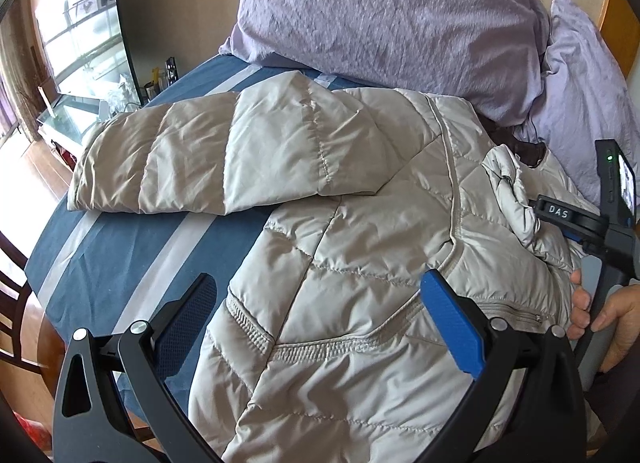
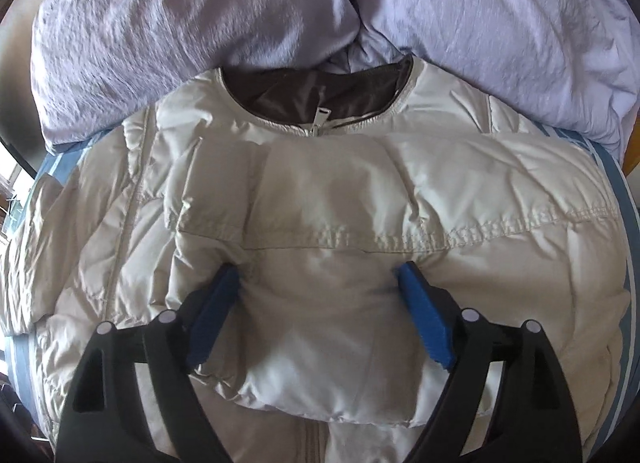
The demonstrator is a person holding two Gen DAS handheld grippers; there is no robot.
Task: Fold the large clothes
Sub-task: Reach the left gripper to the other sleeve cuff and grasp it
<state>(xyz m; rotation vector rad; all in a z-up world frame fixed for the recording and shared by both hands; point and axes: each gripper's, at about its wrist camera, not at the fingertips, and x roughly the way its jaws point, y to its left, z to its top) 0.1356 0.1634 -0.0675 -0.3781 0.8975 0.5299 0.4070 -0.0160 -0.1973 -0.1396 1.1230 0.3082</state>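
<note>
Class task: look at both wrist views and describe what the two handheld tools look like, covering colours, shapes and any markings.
Left tool and right tool: black curved, cut-out arms with round silver pins, ending in flat blue textured fingers. Seen from the left view, the right tool has a black bar lettered "DAS", a green light and a small screen.

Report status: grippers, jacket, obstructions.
Left gripper open, hovering over jacket. Right gripper wide, folded sleeve between its pads, grip not confirmed. Other sleeve still spread on bedsheet. Pillows crowd collar.

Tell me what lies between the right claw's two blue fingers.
In the right wrist view, a folded sleeve of the pale quilted puffer jacket lies between the open right claw fingers.
</note>
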